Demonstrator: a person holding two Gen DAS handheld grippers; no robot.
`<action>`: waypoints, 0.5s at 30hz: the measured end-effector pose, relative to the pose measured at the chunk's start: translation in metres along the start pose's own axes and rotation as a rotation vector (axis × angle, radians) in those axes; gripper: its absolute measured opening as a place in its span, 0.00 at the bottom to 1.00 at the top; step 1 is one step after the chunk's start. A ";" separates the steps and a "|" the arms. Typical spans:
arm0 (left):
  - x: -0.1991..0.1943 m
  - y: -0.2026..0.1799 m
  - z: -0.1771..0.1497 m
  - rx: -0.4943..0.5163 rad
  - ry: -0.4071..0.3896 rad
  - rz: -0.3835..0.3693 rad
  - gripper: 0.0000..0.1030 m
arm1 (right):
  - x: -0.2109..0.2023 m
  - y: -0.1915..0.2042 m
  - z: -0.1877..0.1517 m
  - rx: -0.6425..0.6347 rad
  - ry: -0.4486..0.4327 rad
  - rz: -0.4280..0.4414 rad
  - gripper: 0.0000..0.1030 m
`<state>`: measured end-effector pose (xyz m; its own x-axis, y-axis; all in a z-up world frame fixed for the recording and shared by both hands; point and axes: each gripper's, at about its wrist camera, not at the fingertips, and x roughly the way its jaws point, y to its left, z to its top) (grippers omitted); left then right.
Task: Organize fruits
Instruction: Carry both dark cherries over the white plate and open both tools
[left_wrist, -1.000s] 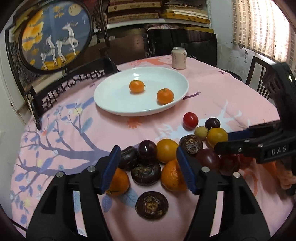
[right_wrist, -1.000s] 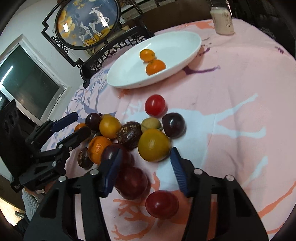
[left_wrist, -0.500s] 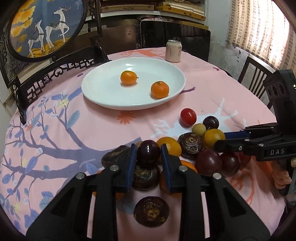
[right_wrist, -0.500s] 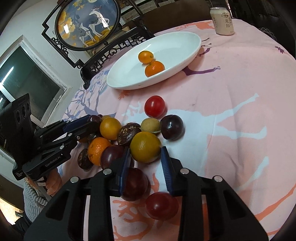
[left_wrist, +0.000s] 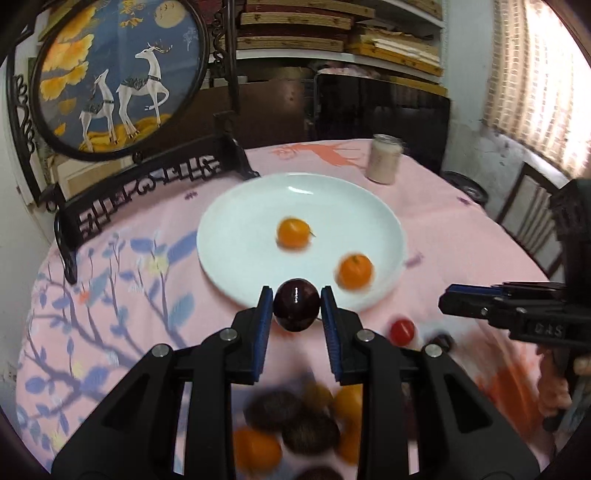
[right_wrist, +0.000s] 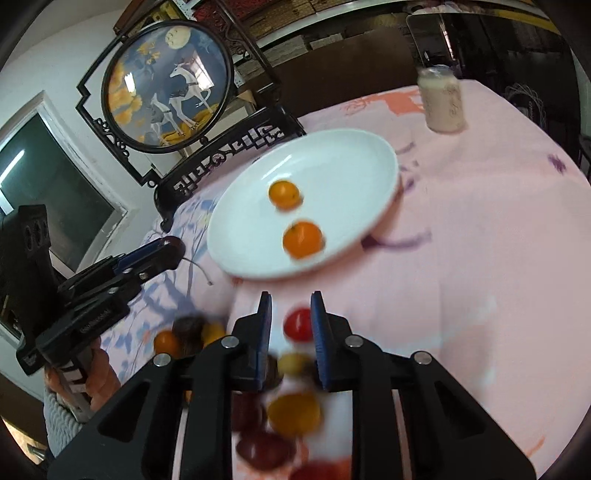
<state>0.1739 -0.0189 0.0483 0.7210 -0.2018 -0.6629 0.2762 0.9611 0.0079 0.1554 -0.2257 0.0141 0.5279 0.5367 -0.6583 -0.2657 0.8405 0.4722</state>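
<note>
While the left gripper (left_wrist: 296, 308) pinches a round, glossy dark purple plum (left_wrist: 296, 305) between its two blue pads, the fruit hangs just at the near rim of the wide white ceramic plate (left_wrist: 236, 229). From the plum, the plate's open middle lies toward twelve o'clock, straight ahead along the fingers. Two small orange mandarins already sit on the plate, one near its centre (left_wrist: 293, 233) and one at about one o'clock from the plum (left_wrist: 355, 270), so the bare white area toward eleven o'clock looks like the freest spot to set it down.

On the right wrist camera, the right gripper (right_wrist: 290, 321) has its pads narrowly apart and holds nothing; a small red tomato (right_wrist: 298, 324) shows in the gap but lies on the pink patterned tablecloth (right_wrist: 461, 258) beneath. More loose fruit, orange and dark, sits blurred on the cloth at six o'clock below both tools.

Judging by position, the left hand is nearer the plate and carries the load. A pale drink can (left_wrist: 384, 158) stands beyond the plate at one o'clock, well apart.
</note>
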 end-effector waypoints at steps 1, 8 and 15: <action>0.007 0.002 0.002 -0.018 0.007 0.012 0.26 | 0.003 0.004 0.000 -0.016 0.025 0.010 0.22; 0.014 0.013 -0.009 -0.048 0.029 -0.026 0.26 | -0.005 -0.013 -0.046 0.038 0.046 -0.005 0.23; 0.006 0.011 -0.009 -0.038 0.009 -0.041 0.26 | 0.015 -0.027 -0.046 0.113 0.123 -0.005 0.25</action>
<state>0.1752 -0.0076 0.0378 0.7040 -0.2391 -0.6687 0.2808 0.9586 -0.0471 0.1339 -0.2368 -0.0354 0.4247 0.5435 -0.7240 -0.1677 0.8331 0.5271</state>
